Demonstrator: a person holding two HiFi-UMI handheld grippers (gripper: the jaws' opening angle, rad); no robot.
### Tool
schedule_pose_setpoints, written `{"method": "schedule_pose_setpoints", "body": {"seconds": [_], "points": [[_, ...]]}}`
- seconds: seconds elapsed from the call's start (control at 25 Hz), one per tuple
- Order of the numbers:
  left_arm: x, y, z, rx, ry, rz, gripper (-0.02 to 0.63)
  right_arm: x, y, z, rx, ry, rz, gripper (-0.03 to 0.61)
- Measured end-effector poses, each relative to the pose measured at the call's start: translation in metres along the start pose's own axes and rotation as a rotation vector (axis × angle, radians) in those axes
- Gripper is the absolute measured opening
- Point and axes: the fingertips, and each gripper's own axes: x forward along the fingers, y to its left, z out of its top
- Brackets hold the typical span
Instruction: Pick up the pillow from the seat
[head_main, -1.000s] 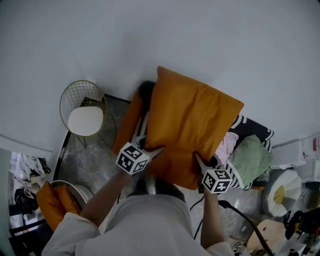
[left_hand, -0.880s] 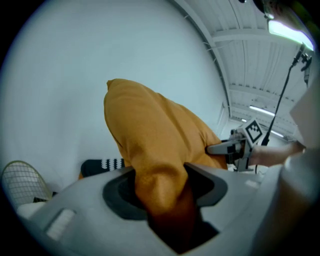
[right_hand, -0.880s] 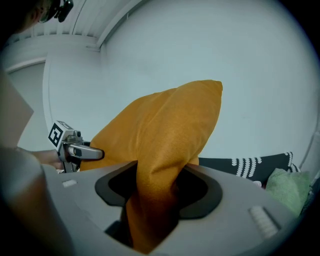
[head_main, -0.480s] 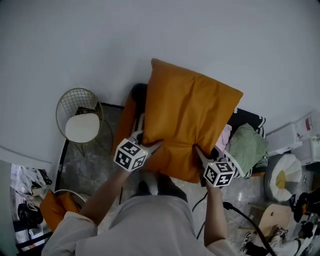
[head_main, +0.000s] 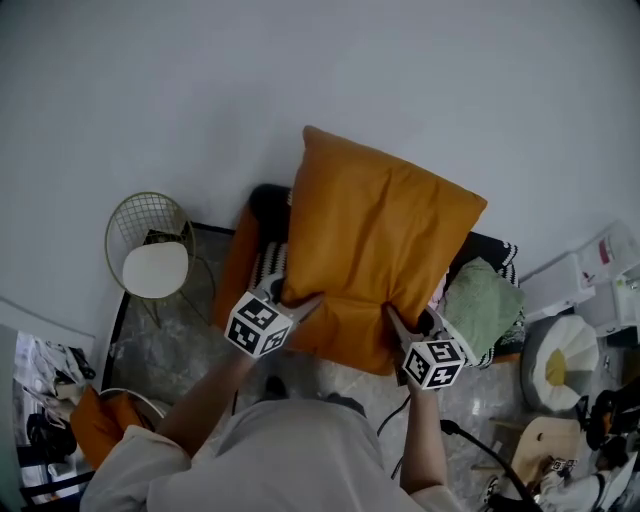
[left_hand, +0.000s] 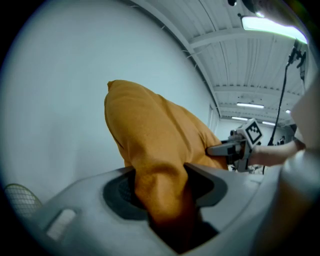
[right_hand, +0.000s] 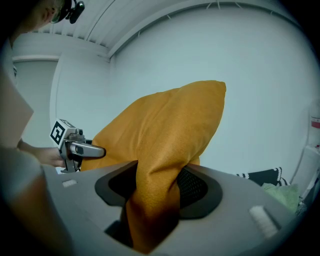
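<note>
The left gripper (left_hand: 164, 194) had its jaws closed partway onto a bunched fold at the near lower edge of the orange pillow (head_main: 375, 245). The right gripper (right_hand: 152, 197) pinched a second fold of that same edge. The pillow stood upright before the pale wall (head_main: 200, 90), above the dark seat (head_main: 268, 203) with its striped cover (head_main: 262, 268). A green cloth (head_main: 485, 305) lay at the seat's right end.

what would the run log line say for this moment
phase: pickup | pillow: held up over seat | left gripper: shut on pillow near edge | right gripper: shut on pillow near edge
</note>
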Motion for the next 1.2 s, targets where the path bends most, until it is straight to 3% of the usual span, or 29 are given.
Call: {"method": "schedule_pose_setpoints", "body": {"seconds": [0.48, 1.2], "points": [[0.038, -0.054, 0.041, 0.039, -0.076, 0.035, 0.219, -0.047, -0.054, 0.033, -0.074, -0.066, 0.034, 0.252], [0.054, -0.069, 0.057, 0.079, -0.107, 0.041, 0.221, -0.061, -0.075, 0.046, -0.104, -0.104, 0.043, 0.253]]}}
